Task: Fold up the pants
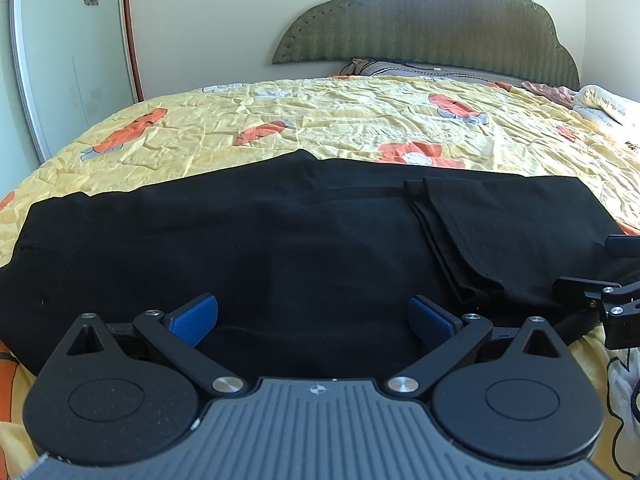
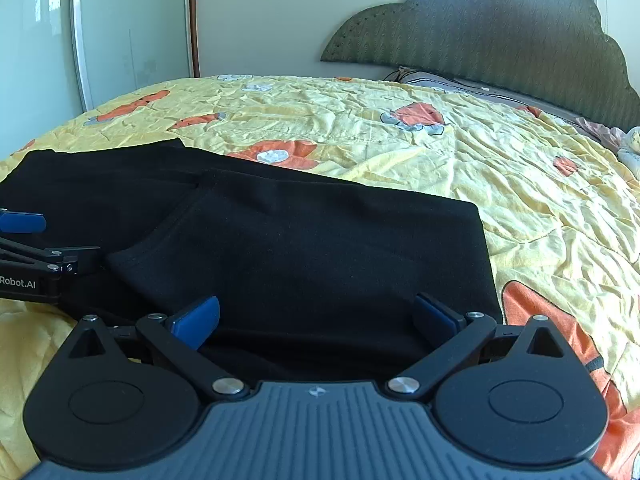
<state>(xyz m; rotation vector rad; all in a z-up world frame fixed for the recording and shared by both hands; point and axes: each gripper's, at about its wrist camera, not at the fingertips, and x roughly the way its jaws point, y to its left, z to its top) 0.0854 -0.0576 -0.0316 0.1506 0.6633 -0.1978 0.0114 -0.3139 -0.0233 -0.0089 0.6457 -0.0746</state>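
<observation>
Pants (image 1: 248,240) lie on the bed (image 1: 360,120); both spread-wide, empty hand-held grippers (image 1: 313,322) (image 2: 316,320) might pinch only the top layer, dragging the right-side fold askew.

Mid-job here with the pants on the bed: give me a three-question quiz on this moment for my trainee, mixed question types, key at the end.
1. True or false: the left tongs are shut on the black pants.
2. Multiple choice: the folded-over flap of the pants lies (A) toward the right tongs, (B) toward the wardrobe, (C) hanging off the bed.
3. Fill in: the pants lie on a yellow ____ printed with orange shapes.

Key: 1 false, both tongs are open, their blue pads spread wide over the cloth. 2 A. 3 bedspread.
</observation>
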